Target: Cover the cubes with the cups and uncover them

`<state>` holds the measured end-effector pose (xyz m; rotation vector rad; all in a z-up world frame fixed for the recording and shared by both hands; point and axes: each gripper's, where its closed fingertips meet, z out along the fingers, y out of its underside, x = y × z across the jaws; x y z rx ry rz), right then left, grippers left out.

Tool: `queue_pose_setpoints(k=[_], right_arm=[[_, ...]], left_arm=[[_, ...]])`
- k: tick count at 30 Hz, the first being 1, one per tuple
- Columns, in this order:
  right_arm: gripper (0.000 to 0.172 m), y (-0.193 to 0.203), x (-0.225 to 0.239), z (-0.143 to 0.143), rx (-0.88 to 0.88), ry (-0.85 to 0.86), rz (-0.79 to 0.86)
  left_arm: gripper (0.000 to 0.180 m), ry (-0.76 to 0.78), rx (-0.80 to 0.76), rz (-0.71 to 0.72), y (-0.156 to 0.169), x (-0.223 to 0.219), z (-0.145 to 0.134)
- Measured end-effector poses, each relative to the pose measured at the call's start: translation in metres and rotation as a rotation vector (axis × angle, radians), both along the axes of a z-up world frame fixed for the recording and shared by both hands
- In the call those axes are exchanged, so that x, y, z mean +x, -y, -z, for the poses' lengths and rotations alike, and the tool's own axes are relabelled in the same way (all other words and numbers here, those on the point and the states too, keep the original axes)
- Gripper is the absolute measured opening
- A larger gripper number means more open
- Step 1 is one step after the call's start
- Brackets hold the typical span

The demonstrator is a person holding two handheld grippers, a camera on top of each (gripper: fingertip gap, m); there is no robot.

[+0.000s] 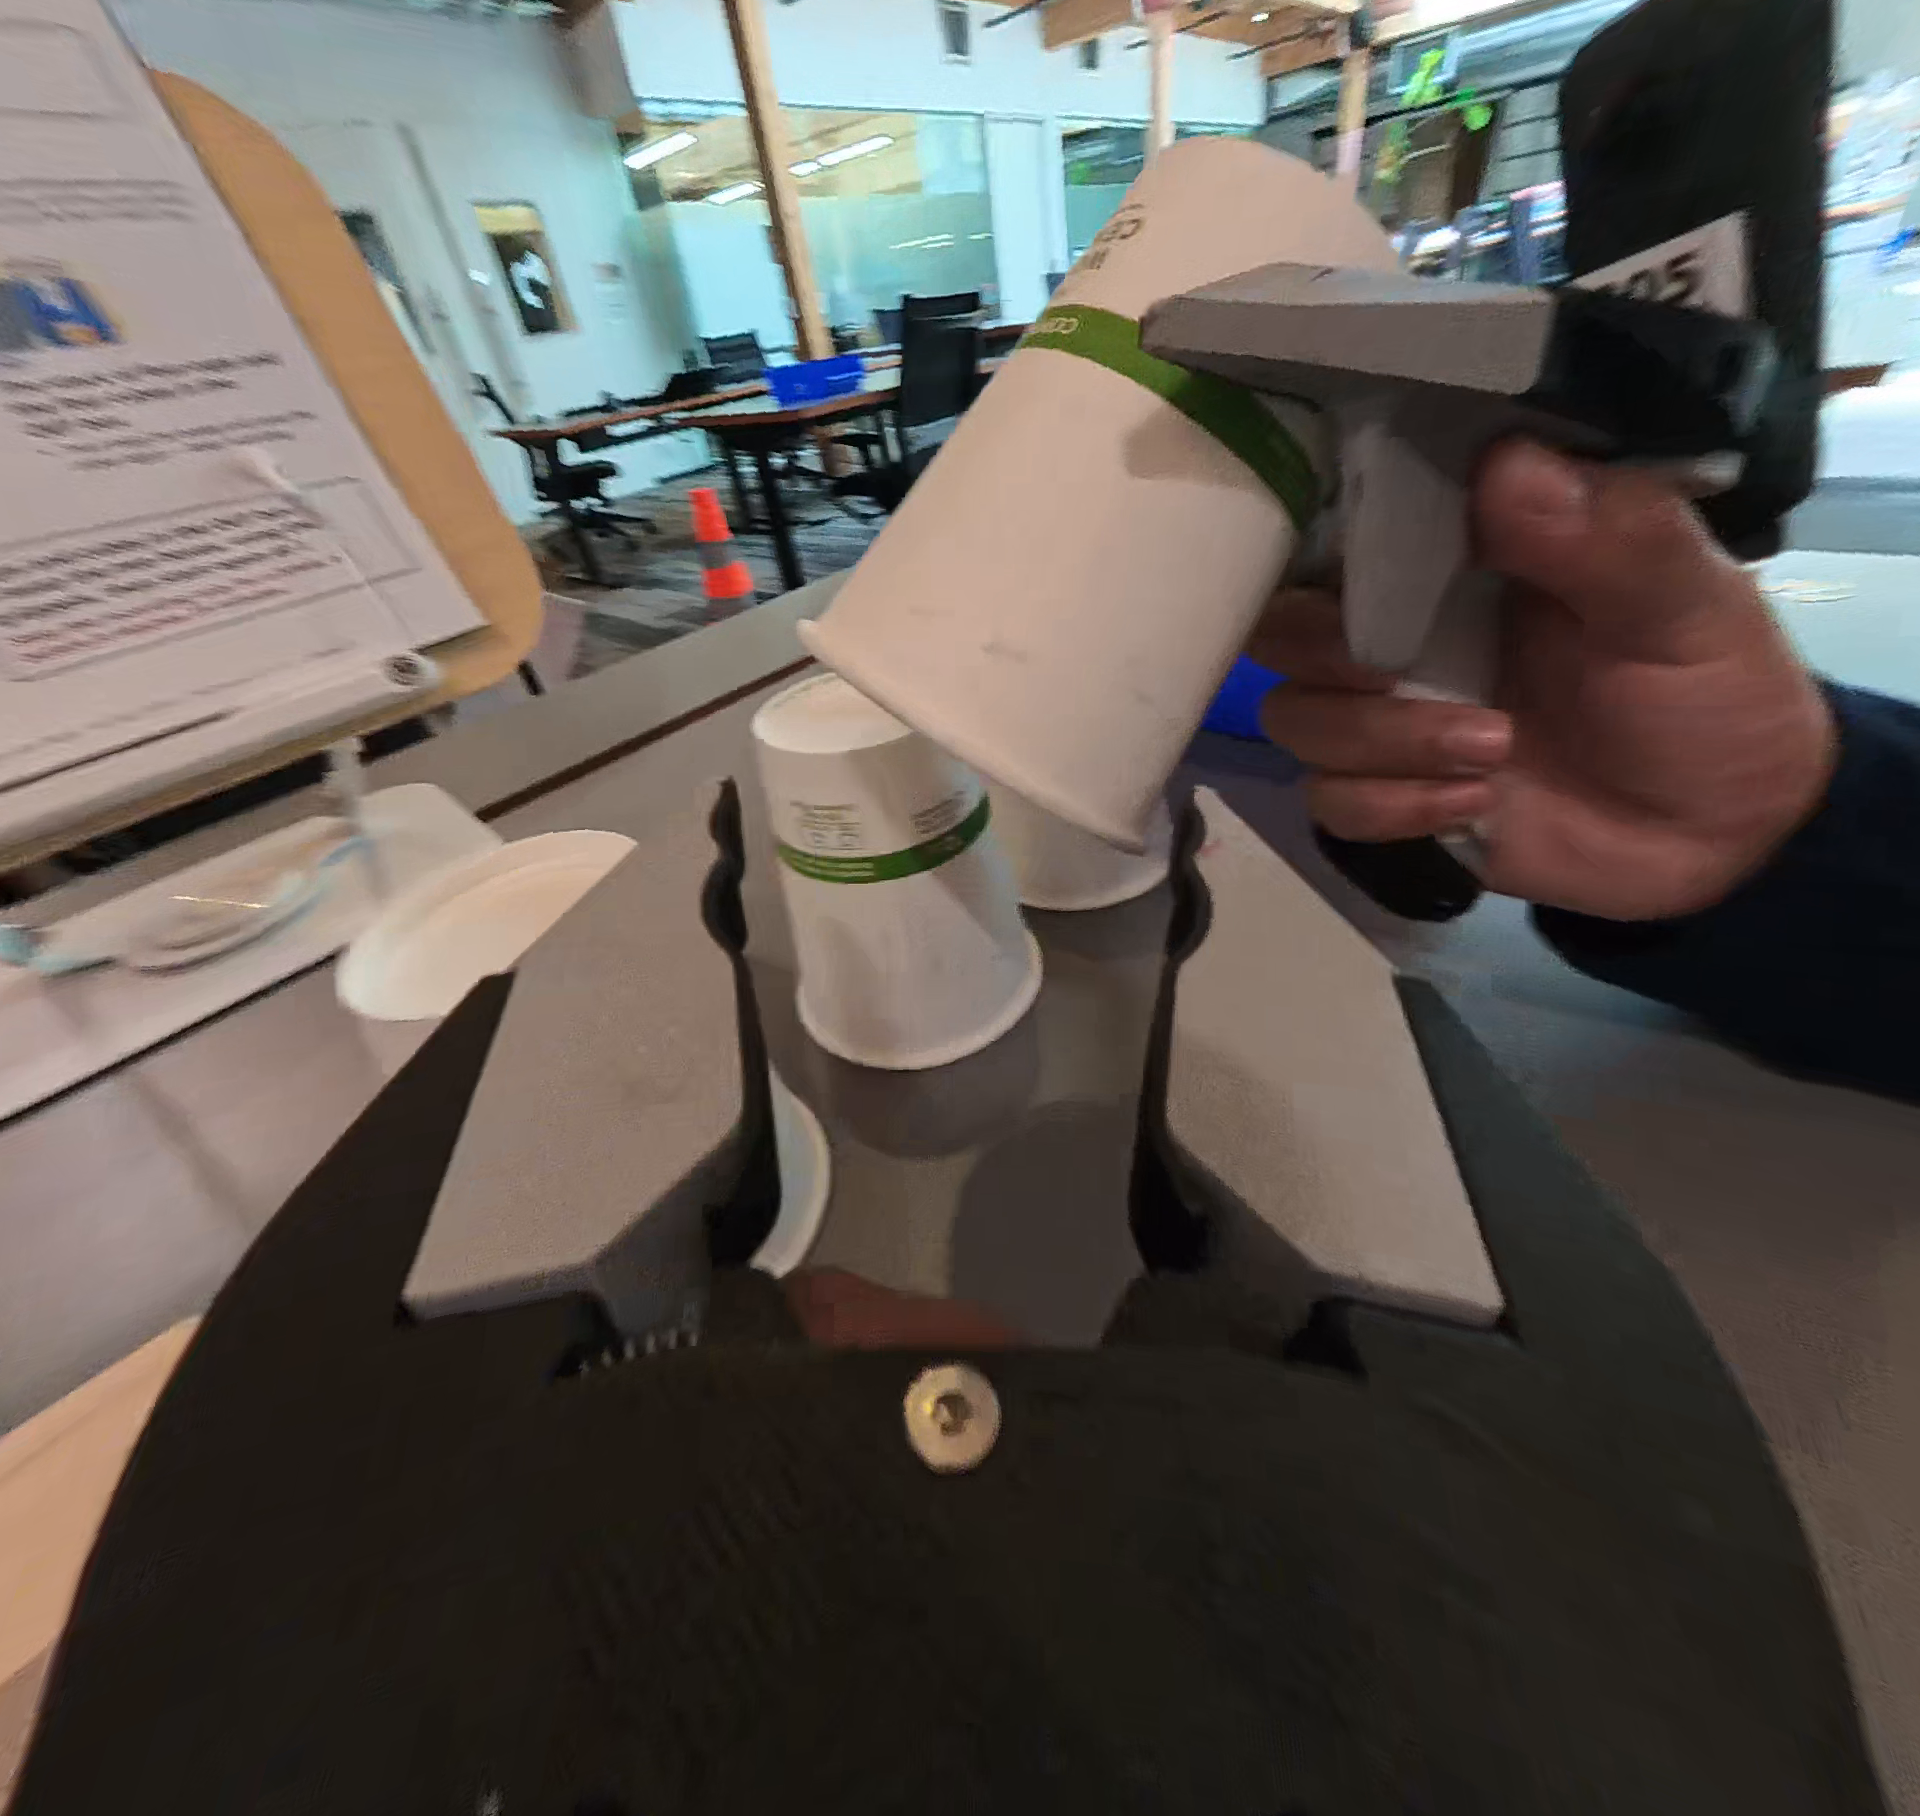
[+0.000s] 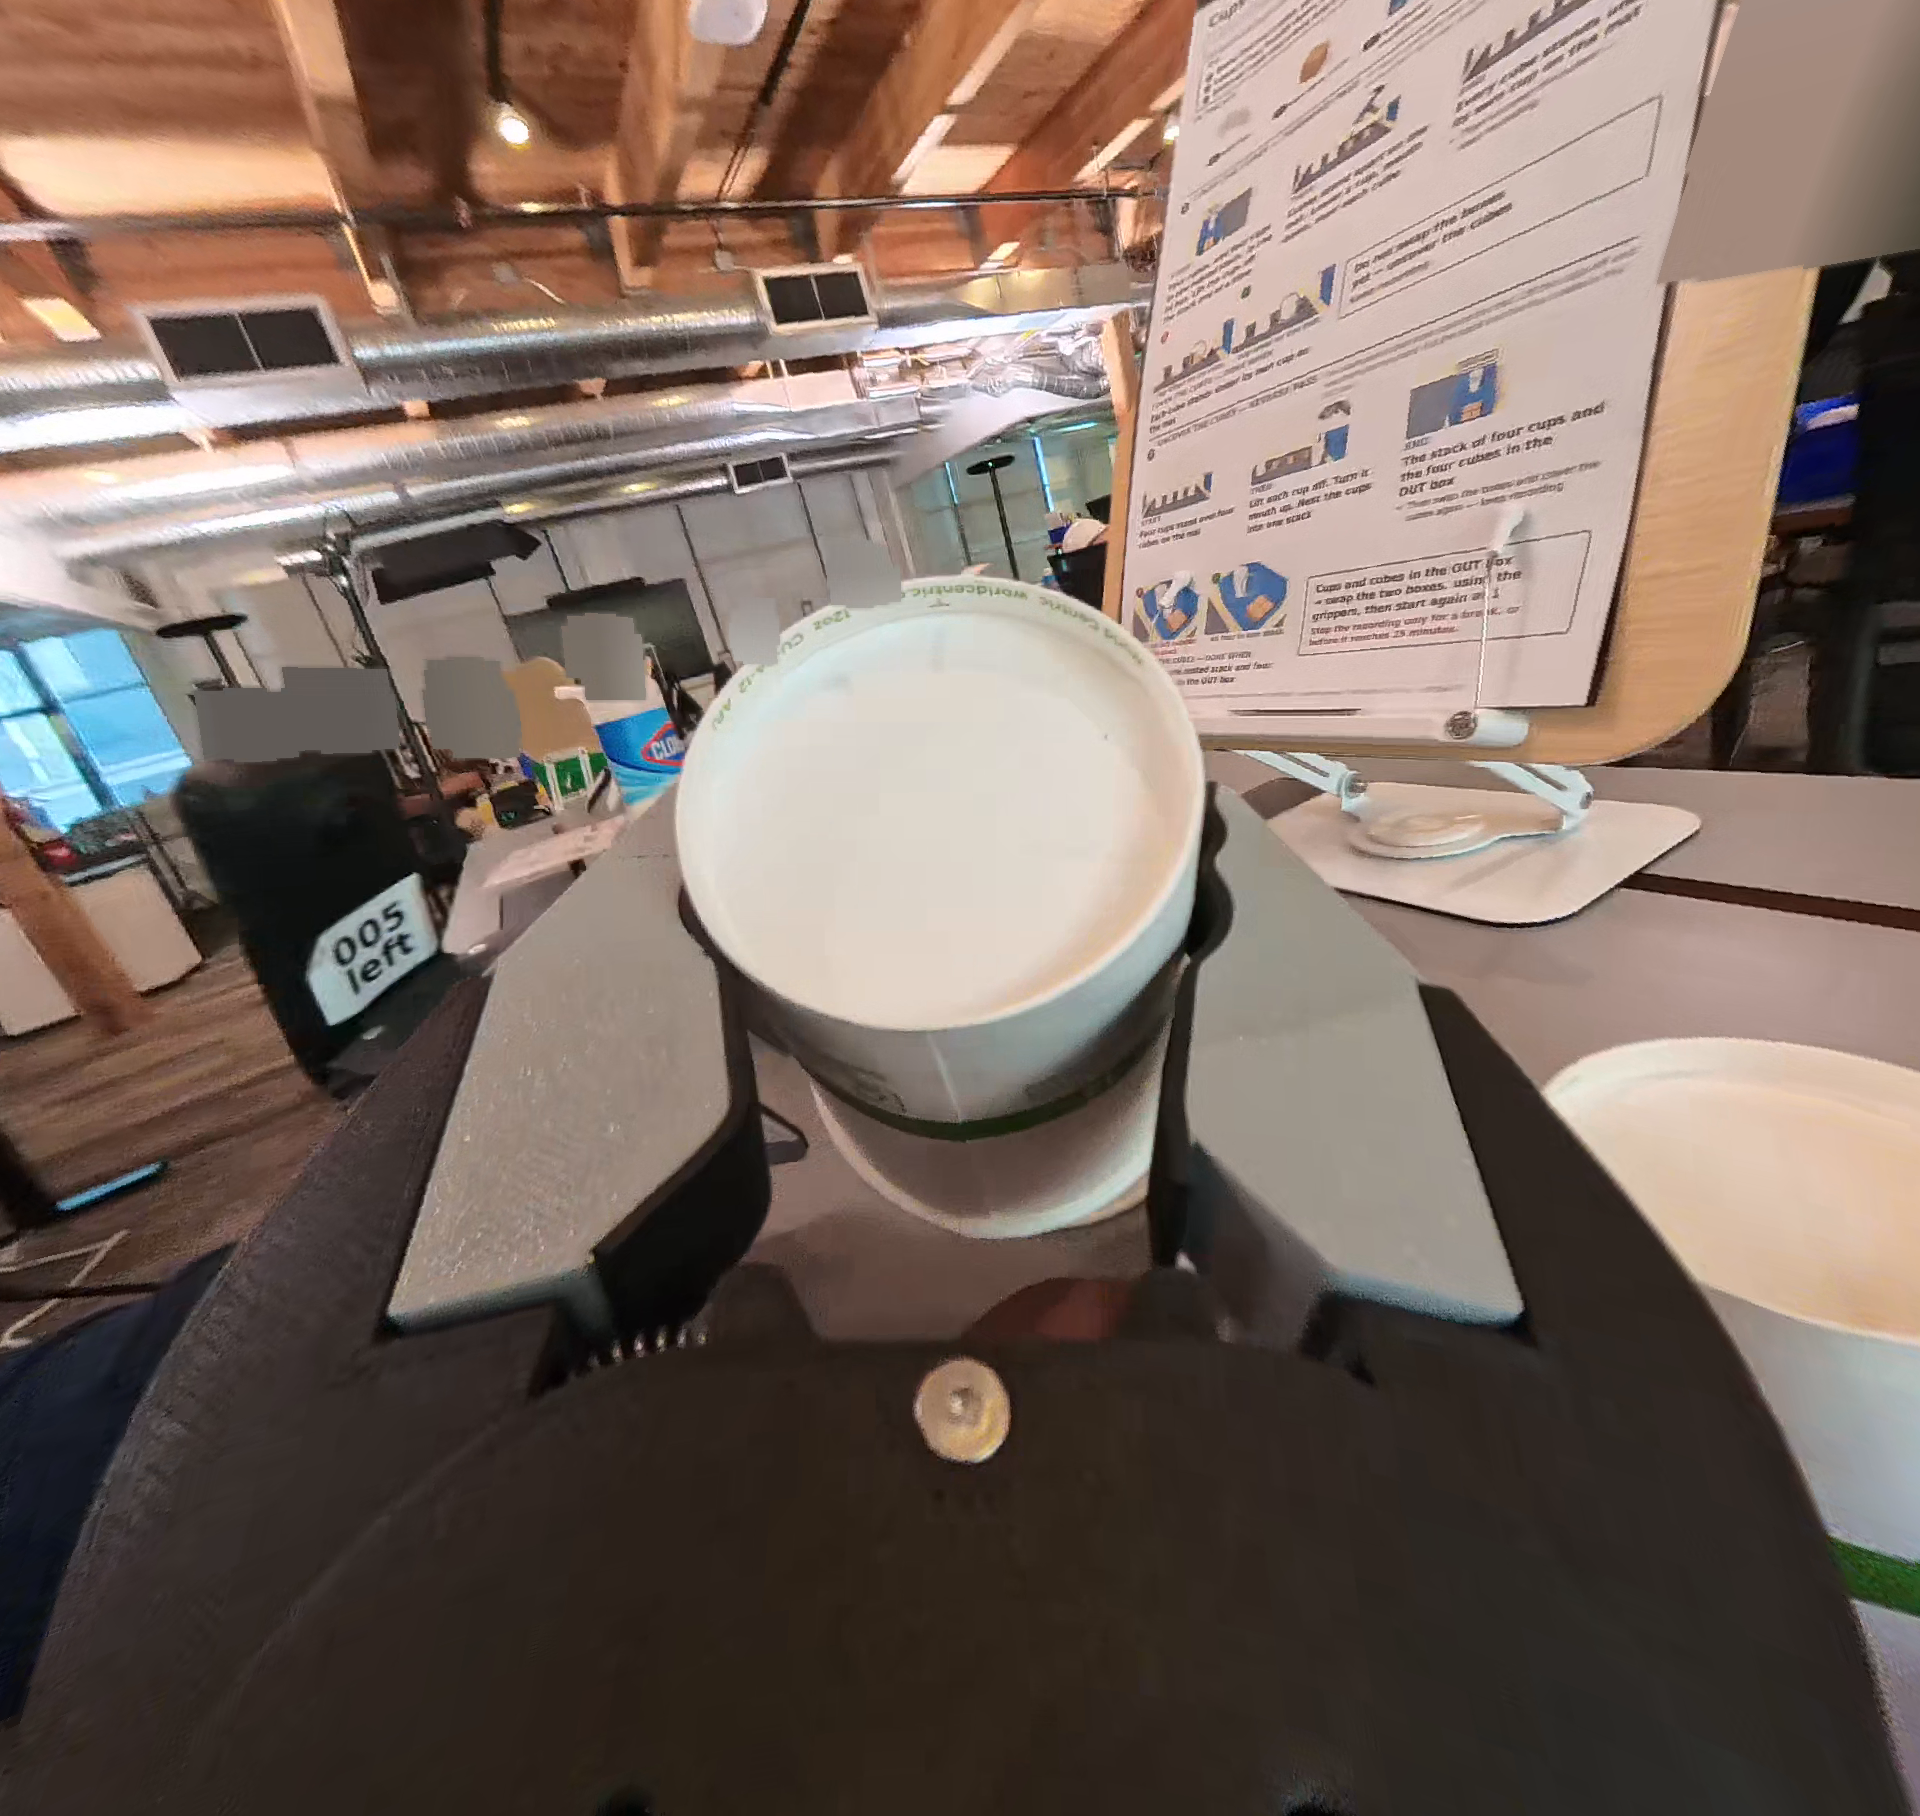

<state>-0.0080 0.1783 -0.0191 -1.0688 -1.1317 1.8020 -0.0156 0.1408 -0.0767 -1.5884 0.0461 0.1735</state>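
Item: our right gripper [image 1: 1236, 436] grips a tilted white cup [image 1: 1081, 540] above two inverted cups [image 1: 894, 893] on the table [image 1: 260, 1091]; left gripper [image 1: 956, 831] open, straddling one; cubes unseen; risk: its rim could topple them.

Printed instruction sheet [image 2: 1423, 312] on tan wooden board, propped on white folding stand [image 2: 1455, 831], grey surface [image 2: 1714, 935]. Orange traffic cone [image 1: 719, 545] on far floor. White-and-blue wipes canister [image 2: 636, 743] behind.
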Motion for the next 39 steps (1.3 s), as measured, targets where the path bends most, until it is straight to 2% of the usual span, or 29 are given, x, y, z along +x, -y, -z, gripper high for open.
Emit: queue_pose_setpoints(k=[4, 8, 12, 15, 18, 21, 24, 25, 28, 31, 35, 39], right_arm=[[0.089, 0.011, -0.002, 0.006, 0.034, 0.030, -0.026], [0.089, 0.029, -0.009, 0.021, 0.115, 0.097, -0.066], [0.089, 0.063, -0.006, 0.031, 0.250, 0.106, -0.156], [0.089, 0.075, -0.007, 0.041, 0.355, 0.115, -0.151], [0.091, 0.077, -0.006, 0.039, 0.350, 0.098, -0.156], [0.087, 0.076, -0.001, 0.029, 0.289, 0.059, -0.181], [0.072, 0.067, 0.004, 0.016, 0.257, -0.006, -0.144], [0.066, 0.061, 0.004, 0.014, 0.251, -0.014, -0.119], [0.064, 0.048, 0.002, 0.011, 0.211, -0.015, -0.076], [0.063, 0.043, -0.001, 0.013, 0.170, 0.009, -0.077], [0.060, 0.046, -0.003, 0.017, 0.176, 0.027, -0.086], [0.058, 0.049, -0.002, 0.017, 0.205, 0.020, -0.079]], left_arm=[[0.094, -0.270, -0.015, -0.127, -0.003, -0.001, 0.002], [0.094, -0.510, -0.071, -0.170, -0.010, 0.010, 0.016], [0.102, -0.510, -0.130, -0.176, -0.015, 0.012, 0.028], [0.104, -0.500, -0.150, -0.212, -0.013, 0.002, 0.029], [0.102, -0.506, -0.171, -0.216, -0.012, 0.000, 0.030], [0.097, -0.494, -0.143, -0.213, -0.009, 0.000, 0.021], [0.097, -0.453, -0.066, -0.316, 0.005, -0.024, -0.001], [0.098, -0.406, -0.026, -0.367, 0.014, -0.037, -0.011], [0.099, -0.200, 0.092, -0.534, 0.048, -0.087, -0.031], [0.101, -0.019, 0.075, -0.601, 0.067, -0.127, -0.017], [0.101, 0.028, 0.000, -0.702, 0.082, -0.164, 0.005], [0.101, 0.121, -0.063, -0.703, 0.079, -0.185, 0.029]])
